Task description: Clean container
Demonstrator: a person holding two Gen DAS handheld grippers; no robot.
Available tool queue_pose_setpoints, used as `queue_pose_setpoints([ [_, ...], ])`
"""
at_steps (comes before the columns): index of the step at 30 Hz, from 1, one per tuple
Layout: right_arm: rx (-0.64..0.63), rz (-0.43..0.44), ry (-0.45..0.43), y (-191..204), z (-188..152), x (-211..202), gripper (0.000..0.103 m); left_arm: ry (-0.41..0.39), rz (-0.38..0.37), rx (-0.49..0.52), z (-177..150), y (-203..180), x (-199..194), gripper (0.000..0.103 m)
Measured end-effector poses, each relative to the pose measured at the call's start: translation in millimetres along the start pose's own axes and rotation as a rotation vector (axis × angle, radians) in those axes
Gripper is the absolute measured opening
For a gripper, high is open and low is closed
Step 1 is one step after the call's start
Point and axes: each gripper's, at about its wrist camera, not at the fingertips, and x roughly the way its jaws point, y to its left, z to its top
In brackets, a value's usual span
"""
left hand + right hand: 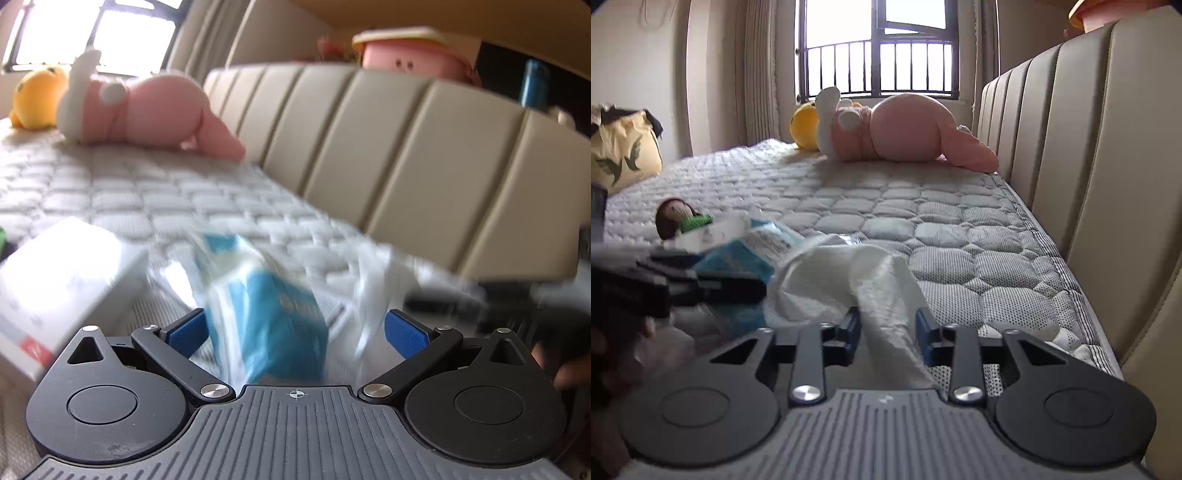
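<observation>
A home bedroom — bare grey quilted mattress, beige padded headboard, pink plush rabbit, barred window.

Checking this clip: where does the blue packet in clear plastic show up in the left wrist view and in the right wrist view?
Left wrist: the blue packet sits low at centre, blurred, between the open fingers of the left gripper.
Right wrist: the same packet lies at centre left, partly behind the left gripper.
Shared landmark: the pink plush toy far down the mattress.
</observation>
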Motion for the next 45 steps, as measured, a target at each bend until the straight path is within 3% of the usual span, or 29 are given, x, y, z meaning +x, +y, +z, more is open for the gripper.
queue_pose_setpoints([
  [2,-0.003,-0.013,0.011,2,-8,6,0.060,0.001,0.043,0.034,5,-1,6,0.096],
  [3,0.021,-0.002,0.002,0,-11,5,0.072,0.009,0.052,0.045,7,-1,10,0.074],
  [4,0.045,0.013,-0.017,-1,-14,3,0.090,0.022,0.041,0.044,8,0,13,0.066],
  [6,0.064,0.021,-0.086,1,-20,-3,0.101,0.037,0.004,0.032,7,2,14,0.066],
  [7,0.050,0.010,-0.119,4,-21,-6,0.100,0.034,-0.010,0.028,5,2,12,0.066],
  [8,0.029,-0.001,-0.132,6,-21,-8,0.097,0.031,-0.022,0.024,3,2,9,0.066],
  [9,0.017,-0.002,-0.128,7,-20,-9,0.082,0.027,-0.034,0.017,1,3,7,0.066],
  [10,0.019,0.015,-0.106,6,-19,-7,0.052,0.024,-0.046,0.009,-1,5,5,0.065],
  [12,0.061,0.065,-0.008,0,-13,0,0.017,0.018,-0.076,-0.011,-4,9,0,0.065],
  [14,0.107,0.094,0.014,-7,-9,2,0.015,0.012,-0.119,-0.039,-7,15,-3,0.065],
  [17,0.163,0.154,-0.037,-8,7,-9,0.015,0.005,-0.181,-0.082,-10,23,-5,0.065],
  [21,0.338,0.458,-0.123,-4,38,-21,0.015,0.012,-0.199,-0.072,-11,21,-6,0.065],
  [23,0.338,0.531,-0.088,9,46,-14,0.015,0.016,-0.190,-0.038,-11,16,-6,0.066],
  [27,0.199,0.405,0.002,31,36,4,0.015,0.022,-0.178,-0.031,-13,17,-8,0.073],
  [33,0.230,0.170,0.007,-3,7,1,0.018,-0.015,-0.155,-0.051,-7,21,-19,0.073],
  [35,0.273,0.161,0.005,-18,-3,-3,0.018,-0.044,-0.132,0.045,-2,10,-35,0.079],
  [38,0.357,0.167,-0.003,-36,-18,-7,0.018,-0.064,-0.080,0.337,-5,-26,-57,0.092],
  [42,0.423,0.172,-0.016,-42,-30,-1,0.019,0.021,-0.034,0.721,-33,-72,-51,0.094],
  [45,0.450,0.186,-0.017,-38,-36,3,0.019,0.043,0.044,0.891,-52,-82,-27,0.094],
])
